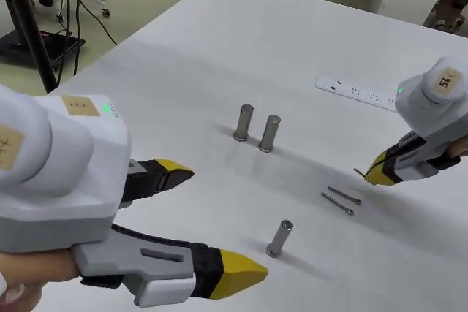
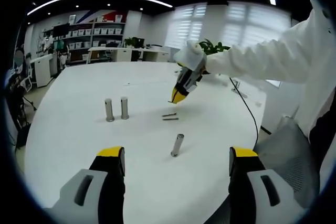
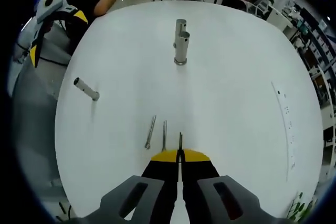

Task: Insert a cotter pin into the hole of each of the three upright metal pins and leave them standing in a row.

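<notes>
Two upright metal pins [image 1: 243, 122] [image 1: 269, 133] stand close together mid-table, and a third metal pin [image 1: 280, 237] stands apart, nearer to me. Two loose cotter pins [image 1: 341, 199] lie on the table right of them. My right gripper [image 1: 379, 172] hovers just beyond those, shut on a third cotter pin [image 3: 180, 141] that pokes out past its tips. My left gripper [image 1: 212, 221] is open and holds nothing, low at the left. In the left gripper view the lone metal pin [image 2: 177, 145] stands ahead between the jaws, and the right gripper [image 2: 177, 96] hangs farther off.
A white power strip [image 1: 358, 93] lies at the back right of the white table [image 1: 183, 56]. Office chairs and cables stand beyond the far left table edge. A person's white sleeve [image 2: 273, 56] reaches in from the right in the left gripper view.
</notes>
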A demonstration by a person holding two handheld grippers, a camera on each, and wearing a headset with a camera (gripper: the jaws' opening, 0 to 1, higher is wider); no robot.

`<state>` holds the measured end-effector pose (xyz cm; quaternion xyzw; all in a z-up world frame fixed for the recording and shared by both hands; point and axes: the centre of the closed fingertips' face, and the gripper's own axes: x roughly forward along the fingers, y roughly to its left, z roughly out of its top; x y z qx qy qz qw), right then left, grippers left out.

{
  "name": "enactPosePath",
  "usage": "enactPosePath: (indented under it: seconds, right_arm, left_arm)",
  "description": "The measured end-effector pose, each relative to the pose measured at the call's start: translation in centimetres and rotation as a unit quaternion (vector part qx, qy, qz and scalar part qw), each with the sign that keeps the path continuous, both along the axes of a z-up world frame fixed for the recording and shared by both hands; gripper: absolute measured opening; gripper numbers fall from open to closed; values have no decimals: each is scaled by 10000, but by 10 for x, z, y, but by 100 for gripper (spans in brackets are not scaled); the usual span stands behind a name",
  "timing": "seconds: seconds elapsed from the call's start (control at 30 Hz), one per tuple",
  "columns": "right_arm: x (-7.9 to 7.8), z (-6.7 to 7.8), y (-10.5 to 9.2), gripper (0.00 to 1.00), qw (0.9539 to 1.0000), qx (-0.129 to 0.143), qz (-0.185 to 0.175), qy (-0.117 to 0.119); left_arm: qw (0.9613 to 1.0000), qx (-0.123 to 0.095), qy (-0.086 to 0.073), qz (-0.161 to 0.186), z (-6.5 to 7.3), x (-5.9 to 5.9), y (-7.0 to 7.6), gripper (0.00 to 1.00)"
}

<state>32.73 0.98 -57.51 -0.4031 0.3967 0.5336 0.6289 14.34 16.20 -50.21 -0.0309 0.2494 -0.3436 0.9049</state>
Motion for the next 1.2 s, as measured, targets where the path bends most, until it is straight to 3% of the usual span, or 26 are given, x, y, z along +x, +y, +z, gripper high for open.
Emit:
enactPosePath:
  seconds: [0.4, 0.53, 0.8, 0.87, 1.1, 1.2]
  right_arm:
    - [-30, 34, 8, 0, 9957, 754, 75, -530]
    - [-41, 48, 11, 0, 9908, 1167, -25, -689]
    - [-61, 60, 8, 0, 9841, 1414, 57, -1070]
    - [-66, 67, 11, 0, 9804, 1668, -7, -1045]
    - [-83, 86, 18, 0, 9713, 1916, 48, -1410]
    - [-88, 88, 17, 0, 9676, 1959, 139, -1585]
  left_arm:
    - [9998, -97, 102, -112, 0, 3, -10, 73]
    - [9996, -190, 198, -78, -3, 6, -14, 71]
    - [9987, -379, 333, -72, -7, 7, -24, 67]
    - [9985, -401, 373, -97, -7, 8, -27, 66]
    - [9978, -366, 433, -331, -8, 8, -43, 61]
    - [9969, -525, 489, -338, -7, 9, -51, 58]
